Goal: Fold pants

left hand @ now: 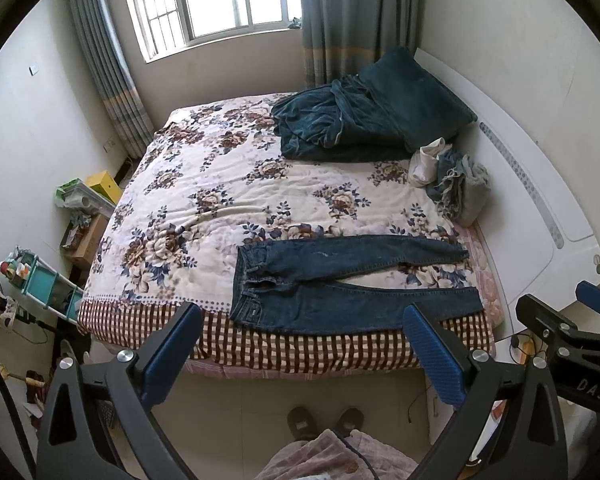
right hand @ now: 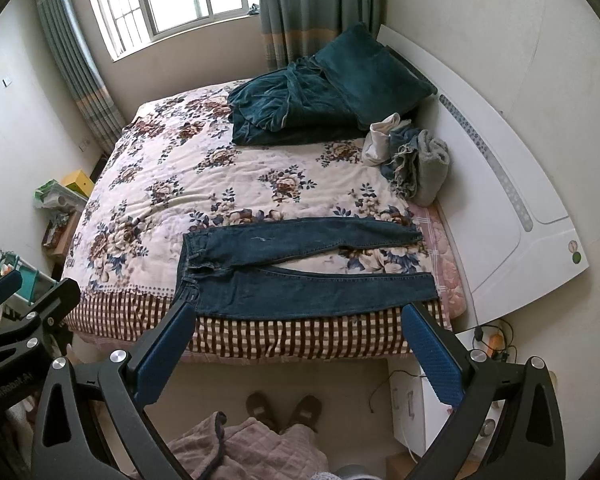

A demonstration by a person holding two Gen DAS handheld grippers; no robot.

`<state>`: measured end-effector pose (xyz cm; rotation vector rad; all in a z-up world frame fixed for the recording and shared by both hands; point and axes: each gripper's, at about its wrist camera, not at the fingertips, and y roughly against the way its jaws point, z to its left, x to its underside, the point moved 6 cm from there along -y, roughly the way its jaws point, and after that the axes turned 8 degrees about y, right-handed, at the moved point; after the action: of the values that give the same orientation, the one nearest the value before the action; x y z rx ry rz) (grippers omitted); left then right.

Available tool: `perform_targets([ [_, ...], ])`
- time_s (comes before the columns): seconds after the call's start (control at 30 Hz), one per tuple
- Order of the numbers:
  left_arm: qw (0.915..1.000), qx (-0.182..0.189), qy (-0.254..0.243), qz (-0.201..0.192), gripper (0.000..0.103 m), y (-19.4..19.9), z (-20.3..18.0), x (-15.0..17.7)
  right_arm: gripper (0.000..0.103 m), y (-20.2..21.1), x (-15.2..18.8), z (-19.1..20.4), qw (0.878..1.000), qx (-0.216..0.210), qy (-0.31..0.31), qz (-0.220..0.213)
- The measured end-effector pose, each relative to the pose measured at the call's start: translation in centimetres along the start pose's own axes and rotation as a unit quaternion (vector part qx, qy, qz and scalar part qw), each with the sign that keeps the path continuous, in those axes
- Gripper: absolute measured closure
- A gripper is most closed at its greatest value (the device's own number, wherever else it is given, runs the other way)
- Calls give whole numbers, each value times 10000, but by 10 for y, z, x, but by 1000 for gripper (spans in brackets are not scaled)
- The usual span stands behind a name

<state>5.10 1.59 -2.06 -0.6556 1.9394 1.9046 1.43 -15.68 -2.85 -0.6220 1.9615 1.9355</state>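
Note:
Dark blue jeans [left hand: 340, 284] lie flat near the front edge of the bed, waistband to the left, both legs stretched right with a gap between them. They also show in the right wrist view [right hand: 300, 270]. My left gripper [left hand: 302, 314] is open and empty, held above the floor in front of the bed, short of the jeans. My right gripper [right hand: 296, 312] is open and empty, at about the same distance, its fingertips framing the near leg. The right gripper also shows at the right edge of the left wrist view [left hand: 572, 320].
The bed has a floral quilt [left hand: 204, 200] with a checked front border [left hand: 300, 348]. A dark teal blanket and pillow [left hand: 364, 116] and a small heap of clothes [left hand: 456, 180] lie at the far right. White headboard [left hand: 540, 208] on the right. Cluttered shelves [left hand: 60, 280] on the left. Feet in slippers [left hand: 324, 420] below.

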Motion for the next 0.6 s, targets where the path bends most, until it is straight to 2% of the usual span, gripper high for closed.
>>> perform_targets([
  [0.6,10000,-23,-17,-40,1,4,3,-16,0,4,-3,-3,10000,-24,-50,-20],
])
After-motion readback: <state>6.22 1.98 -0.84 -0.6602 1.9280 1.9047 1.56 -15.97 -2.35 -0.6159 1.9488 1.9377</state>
